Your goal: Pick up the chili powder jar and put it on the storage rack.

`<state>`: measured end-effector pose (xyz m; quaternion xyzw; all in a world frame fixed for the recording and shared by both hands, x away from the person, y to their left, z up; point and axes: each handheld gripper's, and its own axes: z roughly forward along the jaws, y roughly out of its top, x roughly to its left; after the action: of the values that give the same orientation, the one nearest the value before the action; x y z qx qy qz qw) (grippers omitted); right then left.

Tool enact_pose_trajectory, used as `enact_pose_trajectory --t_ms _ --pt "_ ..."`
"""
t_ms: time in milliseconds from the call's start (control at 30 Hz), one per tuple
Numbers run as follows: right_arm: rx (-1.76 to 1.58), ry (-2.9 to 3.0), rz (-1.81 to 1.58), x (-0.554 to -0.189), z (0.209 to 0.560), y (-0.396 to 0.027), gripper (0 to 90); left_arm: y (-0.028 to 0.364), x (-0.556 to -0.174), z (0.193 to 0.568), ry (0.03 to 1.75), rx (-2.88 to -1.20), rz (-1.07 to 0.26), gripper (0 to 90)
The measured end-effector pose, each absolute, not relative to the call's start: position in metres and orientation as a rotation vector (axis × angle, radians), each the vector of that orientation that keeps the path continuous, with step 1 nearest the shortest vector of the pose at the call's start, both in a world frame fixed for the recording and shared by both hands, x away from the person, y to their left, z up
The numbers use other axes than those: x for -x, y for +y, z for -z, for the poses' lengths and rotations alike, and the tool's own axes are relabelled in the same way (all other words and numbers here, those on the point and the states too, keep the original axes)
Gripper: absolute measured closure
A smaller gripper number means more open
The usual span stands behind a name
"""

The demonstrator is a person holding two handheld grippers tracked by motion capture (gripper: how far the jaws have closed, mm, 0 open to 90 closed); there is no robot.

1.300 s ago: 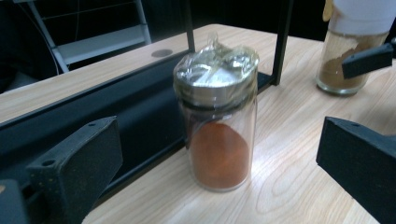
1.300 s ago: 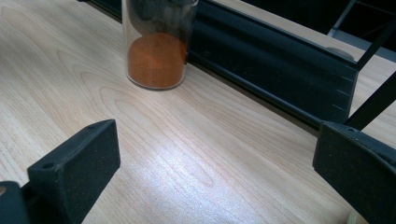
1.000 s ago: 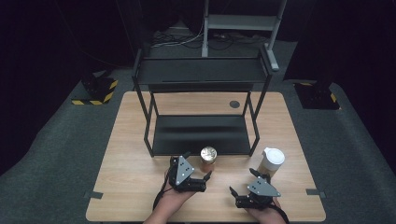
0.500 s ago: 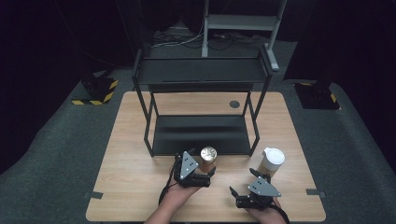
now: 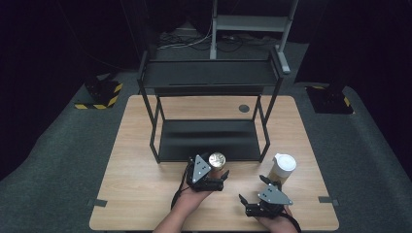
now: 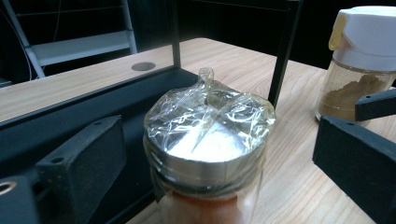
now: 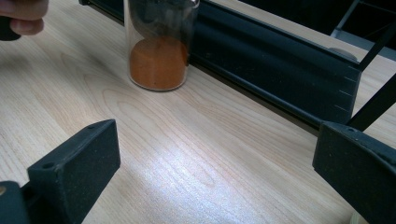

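I find the left gripper (image 5: pixel 214 182) at the near middle of the table (image 5: pixel 136 194), drawn up around a glass jar (image 6: pixel 208 154) of orange powder. In the left gripper view the jar stands upright between the two black jaws, its metal lid under crinkled clear film. The jaws have just been closing, yet I see a gap on each side of the glass, so they are released and grasp nothing. The jar stands on the wood just in front of the black shelf rack (image 5: pixel 209 141), close beside the front edge of its lower shelf.

The right gripper (image 5: pixel 255 206) sits to the right, near the table's near edge, well apart from the jar. In the right gripper view its jaws stand wide with bare wood between them, the jar some way ahead beside the rack's lower shelf.

A second jar (image 5: pixel 283 167), white-capped and holding tan powder, stands upright beyond the right gripper, just outside the rack's right front leg.
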<state>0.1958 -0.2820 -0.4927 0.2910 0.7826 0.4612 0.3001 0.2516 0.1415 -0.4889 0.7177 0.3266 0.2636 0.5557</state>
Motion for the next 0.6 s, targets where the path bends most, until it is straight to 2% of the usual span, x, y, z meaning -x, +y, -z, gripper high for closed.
enact_pose_trajectory --t_ms 600 --pt "-0.777 2.077 -1.234 -0.1963 0.4930 -0.2835 0.0 0.1422 -0.2541 0.4975 0.796 -1.661 -0.621 30.0"
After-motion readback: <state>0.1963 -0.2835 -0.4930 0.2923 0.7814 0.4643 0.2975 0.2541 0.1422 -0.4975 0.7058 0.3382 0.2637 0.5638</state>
